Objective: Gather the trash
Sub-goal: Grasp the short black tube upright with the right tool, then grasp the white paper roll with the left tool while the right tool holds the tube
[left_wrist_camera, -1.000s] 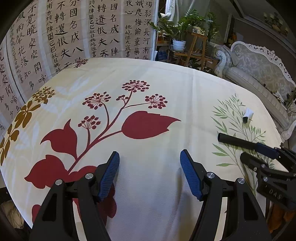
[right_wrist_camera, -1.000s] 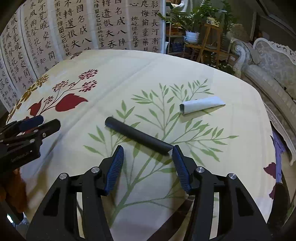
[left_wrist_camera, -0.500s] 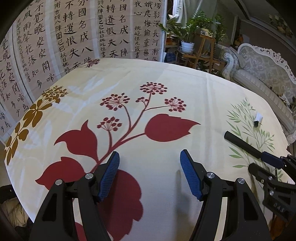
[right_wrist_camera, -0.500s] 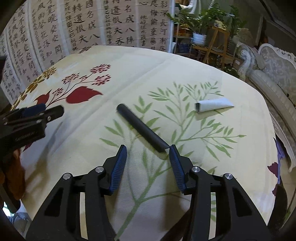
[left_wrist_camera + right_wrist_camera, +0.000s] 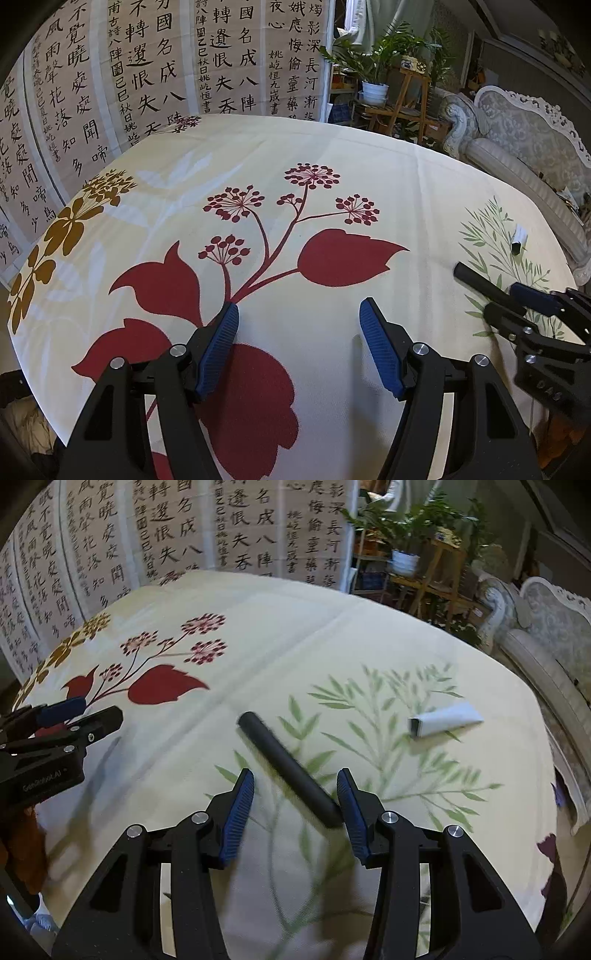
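1 black tube [image 5: 290,771], 1 white paper roll [image 5: 445,720], 2 grippers.

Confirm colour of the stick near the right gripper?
Black stick, clearest in the right wrist view.

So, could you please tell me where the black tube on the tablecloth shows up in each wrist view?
Left wrist view: black tube at the far right edge, beside the right gripper.
Right wrist view: lower centre, lying diagonally, near end between the gripper's fingers.
Shared landmark: the folded white paper beyond it.
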A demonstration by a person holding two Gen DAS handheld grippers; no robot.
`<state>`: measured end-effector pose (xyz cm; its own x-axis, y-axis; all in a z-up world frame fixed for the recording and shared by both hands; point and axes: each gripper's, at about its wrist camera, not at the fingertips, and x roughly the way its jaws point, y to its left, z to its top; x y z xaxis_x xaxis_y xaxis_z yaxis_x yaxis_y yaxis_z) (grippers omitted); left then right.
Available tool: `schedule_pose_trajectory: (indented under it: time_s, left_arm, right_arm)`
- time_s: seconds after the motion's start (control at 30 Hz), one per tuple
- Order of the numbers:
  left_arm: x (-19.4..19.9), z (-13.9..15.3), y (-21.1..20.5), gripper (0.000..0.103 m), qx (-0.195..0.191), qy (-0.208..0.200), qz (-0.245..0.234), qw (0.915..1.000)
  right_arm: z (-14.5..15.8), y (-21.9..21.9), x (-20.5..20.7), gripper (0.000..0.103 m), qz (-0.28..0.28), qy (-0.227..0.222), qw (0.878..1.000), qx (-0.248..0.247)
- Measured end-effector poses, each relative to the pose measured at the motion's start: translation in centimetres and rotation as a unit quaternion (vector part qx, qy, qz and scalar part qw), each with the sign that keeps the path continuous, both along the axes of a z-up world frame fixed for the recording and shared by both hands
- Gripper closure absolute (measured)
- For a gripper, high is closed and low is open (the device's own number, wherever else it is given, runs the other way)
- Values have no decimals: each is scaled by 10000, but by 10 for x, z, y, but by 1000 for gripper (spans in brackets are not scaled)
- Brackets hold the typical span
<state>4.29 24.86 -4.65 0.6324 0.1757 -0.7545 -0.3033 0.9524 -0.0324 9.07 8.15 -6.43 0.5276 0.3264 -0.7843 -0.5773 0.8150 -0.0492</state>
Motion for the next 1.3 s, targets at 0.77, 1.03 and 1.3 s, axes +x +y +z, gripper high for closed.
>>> schedule_pose_trajectory:
  time_s: [0.77, 1.03, 1.3]
  left_arm:
    - [9, 2, -28, 37, 419, 11, -379, 9984]
    - [13, 0, -33, 36, 392, 32, -458, 9982]
    - [28, 3, -56, 36, 267, -8, -864, 9959]
  right_arm:
    - [-1, -97, -13, 74, -1603, -75, 9870, 20]
    - [-1, -95, -7, 90, -1494, -44, 9887, 70]
    - [0, -119, 14, 90, -1970, -76, 9804, 61]
